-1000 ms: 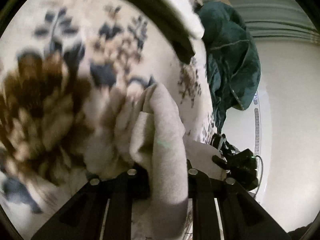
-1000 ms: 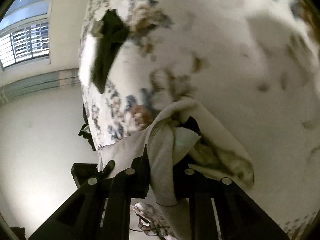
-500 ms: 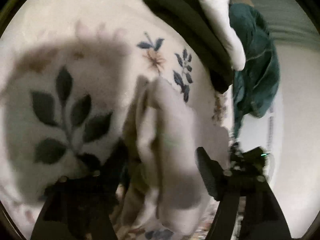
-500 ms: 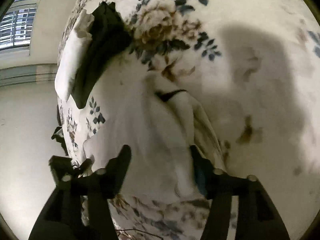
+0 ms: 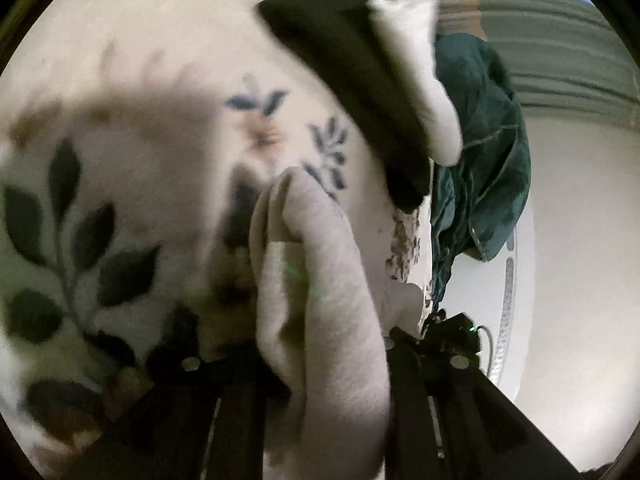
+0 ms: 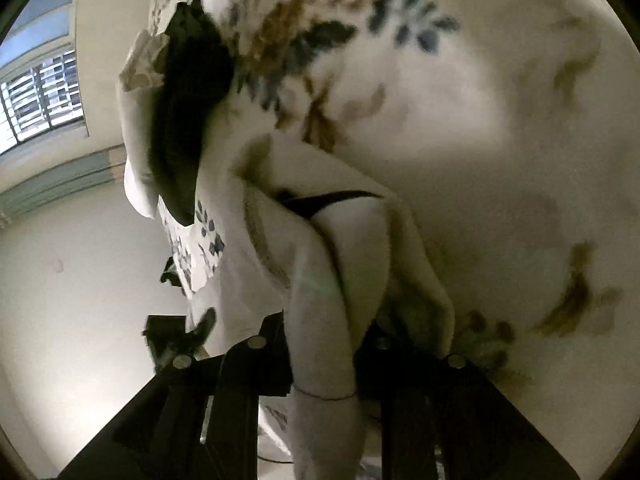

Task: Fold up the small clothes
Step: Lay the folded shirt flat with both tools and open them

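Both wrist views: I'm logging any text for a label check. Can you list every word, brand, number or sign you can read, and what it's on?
None: no readable text in either view.
The pale garment pinched in the left tool and right tool: no print or tag visible.
The floral bedspread: pattern only, blurred.
The folded dark cloth and green garment: no lettering seen.

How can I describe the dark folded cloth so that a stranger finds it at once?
Start from the floral bedspread that fills most of the view. At its far edge, next to a crumpled teal garment, lies a small stack: the dark cloth with a white cloth beside it. It is the only flat, very dark piece, unlike the beige garment at the camera.
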{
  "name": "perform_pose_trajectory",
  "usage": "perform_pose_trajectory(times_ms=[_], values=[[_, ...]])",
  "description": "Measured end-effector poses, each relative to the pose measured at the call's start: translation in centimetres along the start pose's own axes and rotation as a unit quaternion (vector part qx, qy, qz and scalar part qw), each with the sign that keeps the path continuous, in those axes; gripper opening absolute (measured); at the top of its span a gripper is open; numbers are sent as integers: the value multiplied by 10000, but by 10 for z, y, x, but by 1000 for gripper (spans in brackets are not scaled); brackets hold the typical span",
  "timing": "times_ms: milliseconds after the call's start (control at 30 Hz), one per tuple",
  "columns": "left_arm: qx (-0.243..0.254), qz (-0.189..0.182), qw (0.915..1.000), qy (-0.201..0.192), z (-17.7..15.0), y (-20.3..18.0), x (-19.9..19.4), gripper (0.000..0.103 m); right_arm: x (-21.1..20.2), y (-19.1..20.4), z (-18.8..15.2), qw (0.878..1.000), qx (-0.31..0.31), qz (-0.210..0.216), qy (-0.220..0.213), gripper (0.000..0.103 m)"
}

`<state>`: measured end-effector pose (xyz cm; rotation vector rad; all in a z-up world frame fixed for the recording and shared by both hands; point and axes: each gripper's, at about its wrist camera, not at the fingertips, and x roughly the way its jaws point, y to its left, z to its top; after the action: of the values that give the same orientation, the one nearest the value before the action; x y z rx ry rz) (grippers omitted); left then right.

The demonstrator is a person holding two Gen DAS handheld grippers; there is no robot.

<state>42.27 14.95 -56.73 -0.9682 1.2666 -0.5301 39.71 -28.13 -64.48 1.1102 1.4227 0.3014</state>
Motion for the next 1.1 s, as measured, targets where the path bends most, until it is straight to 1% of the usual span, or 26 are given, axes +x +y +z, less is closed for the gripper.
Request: perform_pose_trajectory(times_ms=[67, 100, 133, 200, 233, 267, 333, 433, 500, 533, 567, 600, 633, 733, 767, 800, 833, 933, 1000, 1033, 1067, 1100], values=[[31, -37, 10000, 18, 2, -11, -4, 13, -10, 10, -4, 10000, -25, -7, -77, 15], [97, 56, 9999, 2, 3, -16, -8, 13, -16, 19, -4, 9999, -65, 7, -99, 15], [149, 56, 9999, 26, 5, -24, -10, 13, -20, 27, -5, 9999, -136, 17, -102, 15], [243, 57, 9997, -27, 11, -41, -18, 13, -33, 50, -7, 9994, -321, -2, -115, 15], [296, -2, 9995, -52, 16, -51, -22, 13, -38, 62, -7, 9991, -399, 21, -127, 15], [361, -29, 9993, -121, 22, -62, -28, 13, -41, 72, -6, 9988, -460, 19, -145, 15], [472, -123, 9985, -243, 38, -83, -39, 13, -52, 103, -1, 9978, -625, 90, -213, 15], [625, -225, 9967, -476, 72, -114, -53, 13, -68, 150, 18, 9953, -848, 221, -404, 15], [791, -223, 9946, -641, 103, -134, -60, 13, -76, 178, 35, 9935, -942, 354, -523, 15], [846, -223, 9936, -717, 125, -143, -62, 13, -78, 196, 48, 9922, -1015, 430, -588, 15], [881, -170, 9929, -779, 141, -147, -61, 13, -78, 209, 58, 9911, -1063, 489, -628, 15], [920, -158, 9923, -808, 158, -151, -58, 14, -76, 227, 75, 9897, -1121, 564, -686, 15], [935, -138, 9921, -819, 178, -154, -54, 14, -73, 239, 86, 9888, -1168, 591, -716, 15], [1019, 137, 9911, -847, 235, -150, -38, 15, -49, 274, 133, 9863, -1336, 515, -822, 15], [1042, 233, 9910, -809, 247, -149, -30, 15, -44, 277, 144, 9860, -1360, 465, -848, 15], [1024, 331, 9915, -728, 260, -143, -21, 16, -32, 282, 163, 9857, -1391, 413, -853, 15], [972, 445, 9925, -598, 272, -136, -10, 17, -24, 285, 176, 9858, -1386, 347, -877, 15], [768, 798, 9937, -180, 291, -113, 15, 19, 10, 284, 211, 9874, -1288, 88, -913, 15], [680, 988, 9928, 12, 298, -103, 23, 24, 23, 275, 227, 9886, -1201, -122, -902, 15], [706, 1057, 9919, 31, 299, -101, 23, 32, 28, 270, 232, 9893, -1152, -241, -859, 19], [774, 1245, 9892, -6, 298, -101, 21, 51, 30, 267, 235, 9903, -1039, -402, -836, 22], [855, 1502, 9849, -71, 297, -102, 18, 65, 32, 266, 239, 9906, -964, -508, -822, 39]])
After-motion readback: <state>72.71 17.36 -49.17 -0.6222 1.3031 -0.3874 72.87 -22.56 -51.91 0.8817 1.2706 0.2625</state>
